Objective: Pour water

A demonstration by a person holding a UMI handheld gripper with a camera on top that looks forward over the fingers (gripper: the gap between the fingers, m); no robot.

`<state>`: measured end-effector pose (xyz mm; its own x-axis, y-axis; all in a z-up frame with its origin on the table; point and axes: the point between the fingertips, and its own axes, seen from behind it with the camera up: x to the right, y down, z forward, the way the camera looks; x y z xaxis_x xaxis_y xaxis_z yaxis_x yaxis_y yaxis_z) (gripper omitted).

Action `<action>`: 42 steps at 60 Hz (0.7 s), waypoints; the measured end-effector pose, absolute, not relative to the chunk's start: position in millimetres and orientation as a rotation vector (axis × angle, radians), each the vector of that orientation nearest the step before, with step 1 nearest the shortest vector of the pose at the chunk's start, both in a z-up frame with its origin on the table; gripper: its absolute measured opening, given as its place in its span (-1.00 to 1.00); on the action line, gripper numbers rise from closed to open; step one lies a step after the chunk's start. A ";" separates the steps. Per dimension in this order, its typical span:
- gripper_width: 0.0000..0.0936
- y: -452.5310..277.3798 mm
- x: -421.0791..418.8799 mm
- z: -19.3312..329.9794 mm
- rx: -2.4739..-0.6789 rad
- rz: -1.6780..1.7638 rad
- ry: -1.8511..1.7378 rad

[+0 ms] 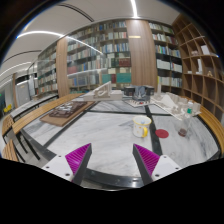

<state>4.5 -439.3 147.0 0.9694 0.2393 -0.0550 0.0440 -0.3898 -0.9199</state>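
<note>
My gripper [112, 158] hovers above a pale marble table [100, 132], open, with nothing between its magenta pads [78, 155]. Beyond the right finger a small yellowish-white cup [141, 126] stands on the table. Just to its right lies a red round saucer [162, 132]. Farther right is a small dark object [183, 130], and behind it a clear bottle [186, 109] with a green label near the table's far right edge.
A wooden tray [68, 112] with items sits at the table's far left. Papers and a box [135, 100] lie at the far end. Wooden benches [12, 128] flank the left side. Tall bookshelves [110, 55] fill the room behind.
</note>
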 end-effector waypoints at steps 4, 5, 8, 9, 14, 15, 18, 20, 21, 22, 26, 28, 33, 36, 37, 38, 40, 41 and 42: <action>0.80 -435.6 36.2 127.4 -1.989 0.164 -0.175; 0.81 -433.5 46.0 122.2 -1.994 0.151 -0.166; 0.81 -426.9 76.8 105.4 -2.012 0.112 -0.139; 0.81 -429.5 79.6 100.8 -2.018 0.096 -0.123; 0.82 -417.0 134.9 83.5 -2.033 0.040 -0.055; 0.82 -414.4 145.1 81.2 -2.033 0.027 -0.041; 0.81 -403.1 174.6 76.1 -2.023 -0.018 -0.005; 0.82 -398.3 196.5 76.5 -2.015 -0.048 0.019; 0.82 -395.0 206.9 76.6 -2.009 -0.063 0.030; 0.82 -390.8 216.7 76.9 -2.003 -0.077 0.041; 0.82 -370.1 253.5 79.9 -1.974 -0.118 0.082; 0.81 -358.3 270.8 82.2 -1.957 -0.138 0.097; 0.81 -326.9 310.0 89.5 -1.910 -0.189 0.124; 0.81 -307.8 330.5 92.3 -1.894 -0.214 0.134; 0.81 -301.0 335.9 93.1 -1.888 -0.219 0.136; 0.81 -294.3 340.9 93.6 -1.882 -0.221 0.139; 0.81 -280.1 349.6 93.7 -1.868 -0.226 0.148; 0.81 -272.7 353.7 94.0 -1.863 -0.230 0.152; 0.82 -265.9 358.5 94.2 -1.858 -0.233 0.154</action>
<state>358.5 -265.9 94.2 0.9711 -0.2240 0.0821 0.0128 -0.2947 -0.9555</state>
